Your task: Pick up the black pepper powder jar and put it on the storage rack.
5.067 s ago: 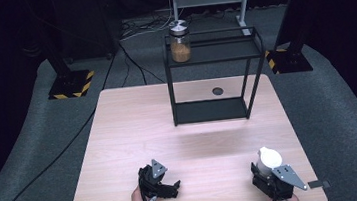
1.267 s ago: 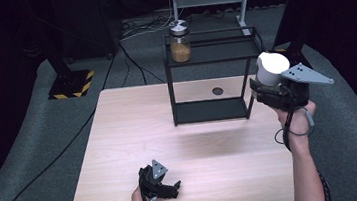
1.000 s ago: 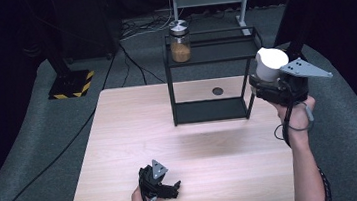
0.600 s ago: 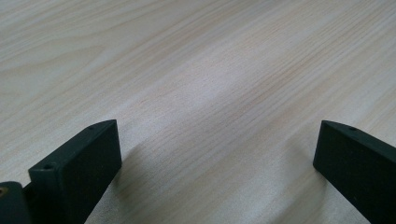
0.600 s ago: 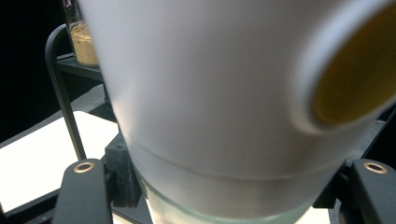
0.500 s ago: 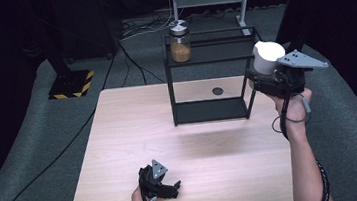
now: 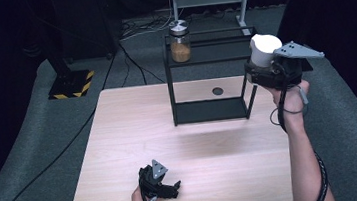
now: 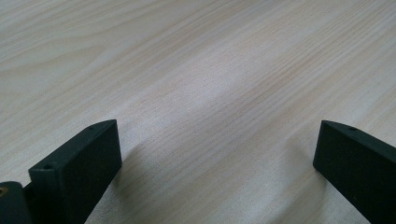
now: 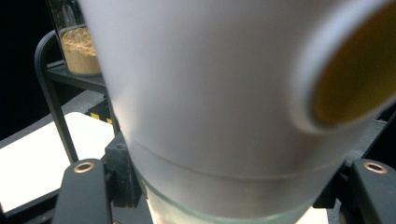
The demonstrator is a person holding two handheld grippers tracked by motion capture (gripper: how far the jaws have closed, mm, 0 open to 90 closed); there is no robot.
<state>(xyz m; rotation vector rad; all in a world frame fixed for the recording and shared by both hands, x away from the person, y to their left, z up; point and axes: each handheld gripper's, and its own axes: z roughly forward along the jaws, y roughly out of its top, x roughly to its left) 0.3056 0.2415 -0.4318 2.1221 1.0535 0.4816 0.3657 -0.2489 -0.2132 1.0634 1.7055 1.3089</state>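
A white-capped jar (image 7: 264, 51) is clamped in the right gripper (image 7: 270, 71) beside the rack's (image 7: 206, 72) top right corner, tilted, cap pointing up-left. The left gripper (image 7: 161, 183) is rested wide open and empty on the table (image 7: 119, 127).

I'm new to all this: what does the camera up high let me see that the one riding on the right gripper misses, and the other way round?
The high view alone gives the layout: the wooden table, the left gripper resting near its front edge, and the right gripper raised beside the black shelf rack. The right gripper view alone shows, close up, the white container between its jaws, with a glassy base and a yellowish round patch at one side. Both show that container, the rack and the jar of brown grains on its upper shelf.
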